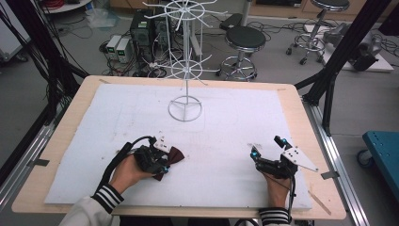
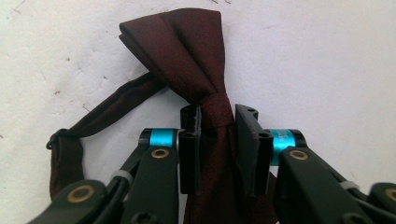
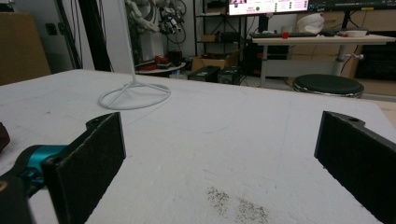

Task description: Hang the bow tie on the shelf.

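In the high view, the left gripper [image 1: 162,165] sits at the lower left of the frame, on the white mat [image 1: 226,122] that covers the wooden table [image 1: 70,108]. Its jaws are clenched on a dark red bow tie [image 1: 173,154], which lies flat on the mat just right of the hand. The left gripper view shows the grip closely: the two black pads stand on either side of the tie's narrow middle knot [image 2: 215,112] and press against it. One wing of the bow fans out toward the top centre of that frame, and the thin neck strap [image 2: 93,121] trails off to the lower left, ending in a small loop near the left edge. The rest of the cloth runs down between the jaws to the bottom of the frame.

The right gripper [image 1: 266,149] rests at the lower right of the high view, well apart from the tie, with its grey three-cornered plate pointing right. Its jaws are released: in the right gripper view [image 3: 219,154] the two black pads stand wide apart at the left and right edges with bare mat between them.

A white wire stand [image 1: 185,70] rises from a ring base at the upper centre of the mat; that base also shows in the upper left of the right gripper view.
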`<state>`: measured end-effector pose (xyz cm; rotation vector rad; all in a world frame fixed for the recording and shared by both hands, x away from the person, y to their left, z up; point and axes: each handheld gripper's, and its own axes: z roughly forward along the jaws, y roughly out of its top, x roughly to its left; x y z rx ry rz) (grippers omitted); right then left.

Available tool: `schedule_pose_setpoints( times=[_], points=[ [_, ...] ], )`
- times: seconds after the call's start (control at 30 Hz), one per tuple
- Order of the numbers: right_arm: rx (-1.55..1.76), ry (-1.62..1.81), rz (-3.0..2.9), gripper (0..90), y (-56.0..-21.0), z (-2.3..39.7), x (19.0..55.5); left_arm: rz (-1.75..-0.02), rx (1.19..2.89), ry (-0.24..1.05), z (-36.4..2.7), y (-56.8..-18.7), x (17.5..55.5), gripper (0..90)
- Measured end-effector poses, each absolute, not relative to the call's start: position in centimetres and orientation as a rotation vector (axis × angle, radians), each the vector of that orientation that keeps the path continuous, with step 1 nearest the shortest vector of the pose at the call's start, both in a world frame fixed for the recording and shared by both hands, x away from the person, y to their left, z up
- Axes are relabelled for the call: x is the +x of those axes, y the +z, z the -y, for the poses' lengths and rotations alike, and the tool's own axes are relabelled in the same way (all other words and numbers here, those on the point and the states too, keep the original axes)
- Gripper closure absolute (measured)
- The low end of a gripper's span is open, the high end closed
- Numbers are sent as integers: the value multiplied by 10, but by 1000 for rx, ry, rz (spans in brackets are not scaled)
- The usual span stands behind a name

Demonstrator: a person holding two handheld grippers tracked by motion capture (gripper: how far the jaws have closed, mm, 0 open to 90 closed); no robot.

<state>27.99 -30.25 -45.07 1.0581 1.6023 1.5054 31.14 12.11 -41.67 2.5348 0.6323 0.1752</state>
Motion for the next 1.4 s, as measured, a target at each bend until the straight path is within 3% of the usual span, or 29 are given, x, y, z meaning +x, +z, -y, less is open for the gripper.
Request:
schedule_pose_setpoints(
  times=[0.33,1.03,1.4],
  points=[
    [1067,1507,-1606,12,-451,302,279,-618,2498,199,-126,-412,311,751],
    [1068,1504,-1605,12,-451,302,279,-671,2174,234,-167,-379,319,765],
    [1068,1505,-1605,12,-451,302,279,-700,2029,315,-195,-355,329,765]
  ],
)
